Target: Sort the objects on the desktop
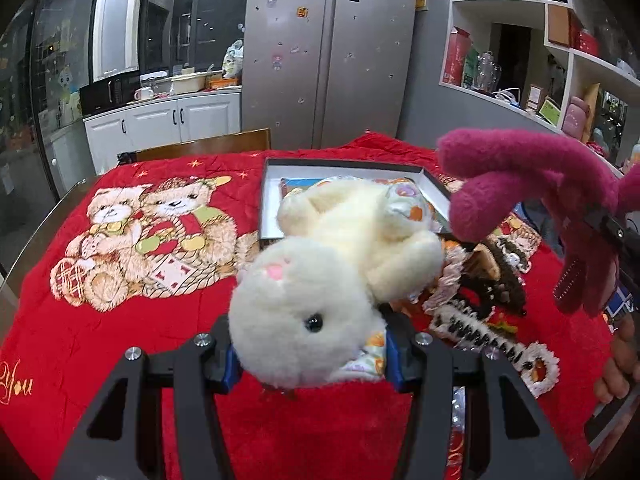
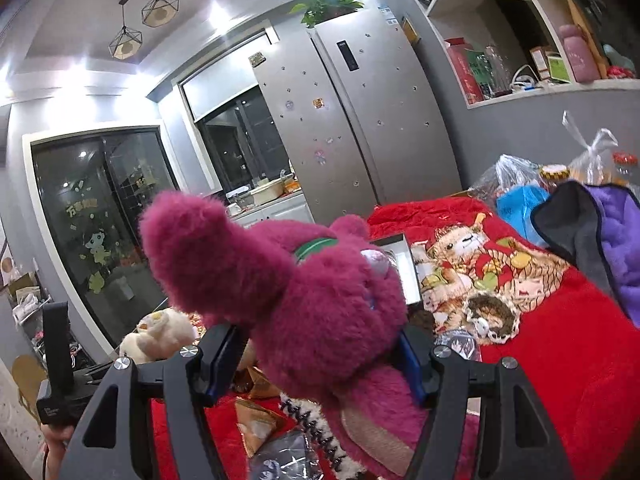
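My left gripper is shut on a cream plush rabbit and holds it by the head above the red tablecloth. The rabbit's body stretches toward a shallow black-rimmed box with a picture book inside. My right gripper is shut on a magenta plush bear, lifted above the table. The bear also shows in the left wrist view at the right, and the rabbit shows small in the right wrist view at the lower left.
Hair claws and frilly items lie on the cloth right of the rabbit. Snack packets lie under the bear. A purple and grey cloth, a blue item and plastic bags sit at the table's right. A fridge stands behind.
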Demonstrator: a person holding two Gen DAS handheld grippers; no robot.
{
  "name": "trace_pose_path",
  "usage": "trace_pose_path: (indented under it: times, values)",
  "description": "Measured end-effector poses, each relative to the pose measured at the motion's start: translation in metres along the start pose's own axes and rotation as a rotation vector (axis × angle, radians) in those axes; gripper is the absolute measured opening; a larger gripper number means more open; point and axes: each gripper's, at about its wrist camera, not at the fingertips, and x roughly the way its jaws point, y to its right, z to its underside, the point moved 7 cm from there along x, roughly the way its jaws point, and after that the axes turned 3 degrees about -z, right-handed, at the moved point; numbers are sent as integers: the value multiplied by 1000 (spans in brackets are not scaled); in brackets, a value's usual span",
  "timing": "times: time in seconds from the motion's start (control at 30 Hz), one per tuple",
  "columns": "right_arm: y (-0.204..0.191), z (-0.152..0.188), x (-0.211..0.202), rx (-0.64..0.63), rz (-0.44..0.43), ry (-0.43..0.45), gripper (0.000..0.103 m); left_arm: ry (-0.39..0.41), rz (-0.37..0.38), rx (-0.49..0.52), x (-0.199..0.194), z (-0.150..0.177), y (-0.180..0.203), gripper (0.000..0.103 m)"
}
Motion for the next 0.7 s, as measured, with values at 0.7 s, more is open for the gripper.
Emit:
trace_pose_path:
  times: [0.7]
  values:
    - [-27, -27, 18, -7, -15, -48, 67, 0, -7, 33, -5, -28, 15, 55]
